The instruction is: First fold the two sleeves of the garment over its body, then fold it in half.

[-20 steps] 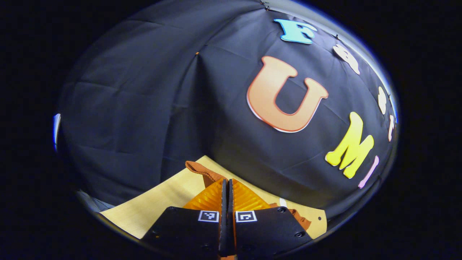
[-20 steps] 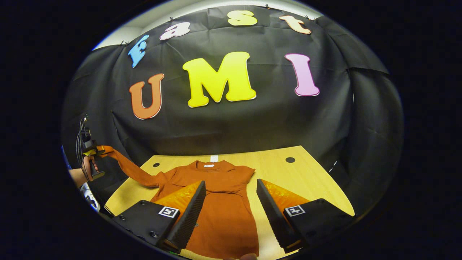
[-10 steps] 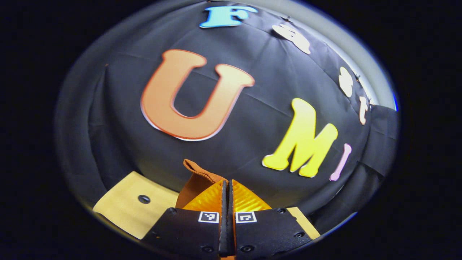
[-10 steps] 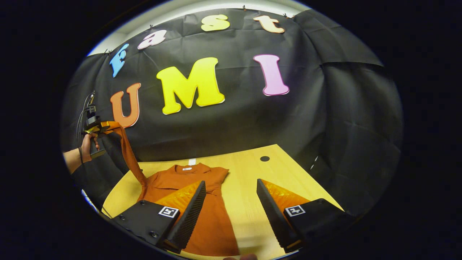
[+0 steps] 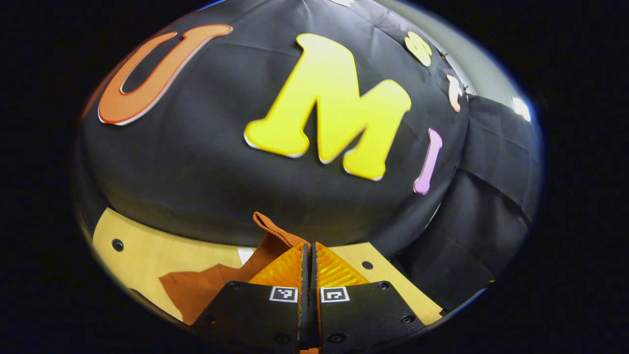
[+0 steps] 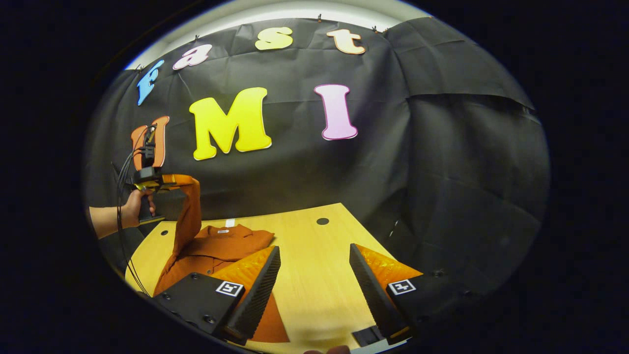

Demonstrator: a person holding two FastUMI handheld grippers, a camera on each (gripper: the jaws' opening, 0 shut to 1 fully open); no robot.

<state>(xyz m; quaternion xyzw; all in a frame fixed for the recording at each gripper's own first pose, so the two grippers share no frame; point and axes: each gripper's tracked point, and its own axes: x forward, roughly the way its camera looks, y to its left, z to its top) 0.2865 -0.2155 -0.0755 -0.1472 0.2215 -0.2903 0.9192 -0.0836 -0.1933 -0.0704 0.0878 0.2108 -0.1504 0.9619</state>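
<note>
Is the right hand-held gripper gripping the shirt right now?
No, the right hand-held gripper is open above the table, nothing between its fingers.

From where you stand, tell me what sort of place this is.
Likely a staged recording booth, not a home: a black cloth wall backs a bare wooden table holding a single orange garment, and a hand holds up the left gripper, which grips its sleeve.
</note>
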